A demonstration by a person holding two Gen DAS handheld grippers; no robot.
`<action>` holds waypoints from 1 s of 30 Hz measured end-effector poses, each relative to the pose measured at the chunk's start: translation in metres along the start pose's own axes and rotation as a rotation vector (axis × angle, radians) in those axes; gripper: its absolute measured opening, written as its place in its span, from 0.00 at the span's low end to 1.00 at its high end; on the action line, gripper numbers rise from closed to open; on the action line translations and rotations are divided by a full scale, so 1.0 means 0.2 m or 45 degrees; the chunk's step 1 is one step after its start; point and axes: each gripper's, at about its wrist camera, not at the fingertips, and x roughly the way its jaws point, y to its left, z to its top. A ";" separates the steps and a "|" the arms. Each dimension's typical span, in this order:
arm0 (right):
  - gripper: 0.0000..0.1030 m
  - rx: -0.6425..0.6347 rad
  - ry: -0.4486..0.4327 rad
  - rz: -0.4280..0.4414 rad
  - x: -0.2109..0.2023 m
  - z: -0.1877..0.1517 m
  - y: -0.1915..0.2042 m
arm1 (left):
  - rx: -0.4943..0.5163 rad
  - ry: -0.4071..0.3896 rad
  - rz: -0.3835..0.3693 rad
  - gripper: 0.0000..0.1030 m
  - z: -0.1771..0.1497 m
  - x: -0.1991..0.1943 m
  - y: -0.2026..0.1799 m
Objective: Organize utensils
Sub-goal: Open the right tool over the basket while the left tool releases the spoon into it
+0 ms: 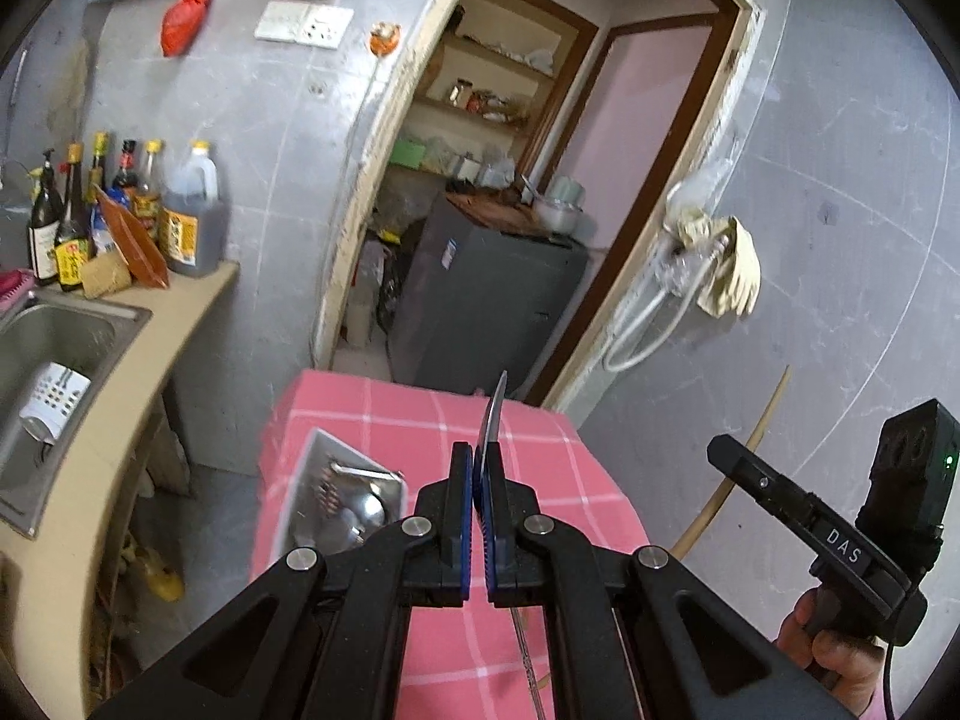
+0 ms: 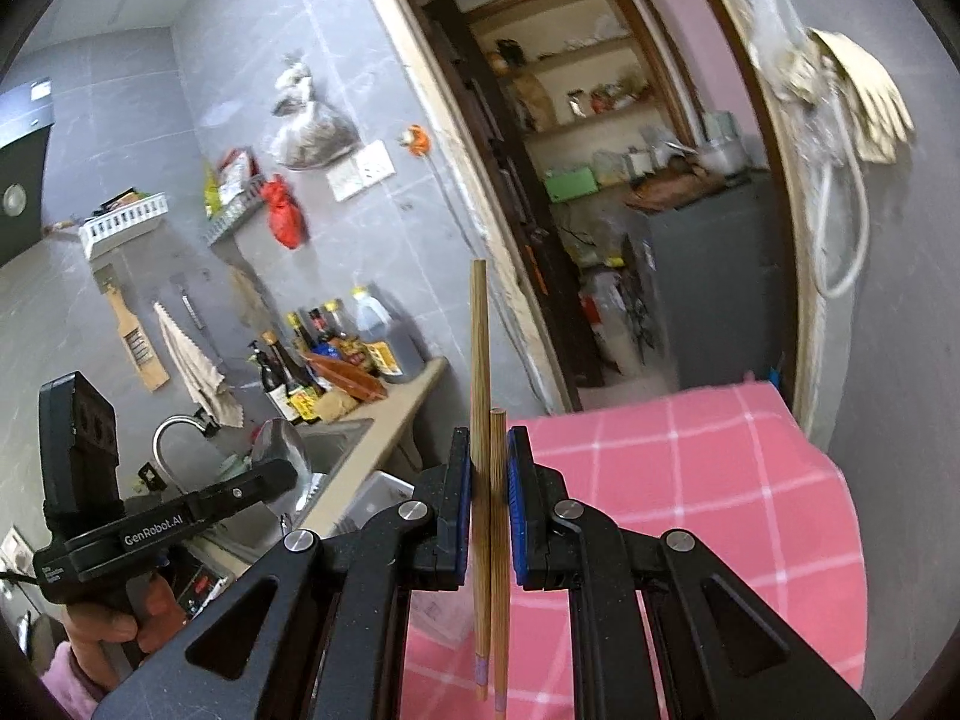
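Holding utensils aloft in both grippers above the pink checked tablecloth (image 1: 540,480), with sorting seemingly under way.

Left gripper (image 1: 480,480) is clamped on one thin metal utensil (image 1: 493,414), edge-on, its kind unclear; right gripper (image 2: 489,480) pinches two wooden chopsticks (image 2: 480,396) upright. One rectangular steel tray (image 1: 336,450) at the cloth's left already holds at least one steel spoon (image 1: 360,510). One white slotted utensil holder (image 1: 54,399) lies in the steel sink (image 1: 60,324) far left. All three held pieces still need placing.
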 end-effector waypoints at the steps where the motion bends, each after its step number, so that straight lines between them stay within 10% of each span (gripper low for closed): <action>1: 0.10 -0.010 -0.008 0.013 0.02 0.01 0.04 | 0.003 -0.011 0.006 0.03 0.01 -0.02 0.02; 15: 0.10 -0.099 -0.293 0.243 0.24 0.17 0.36 | -0.005 -0.209 0.076 0.03 0.12 -0.02 0.22; 30: 0.10 -0.219 -0.107 0.264 0.56 -0.09 0.37 | 0.116 -0.444 0.322 0.03 -0.03 0.15 0.26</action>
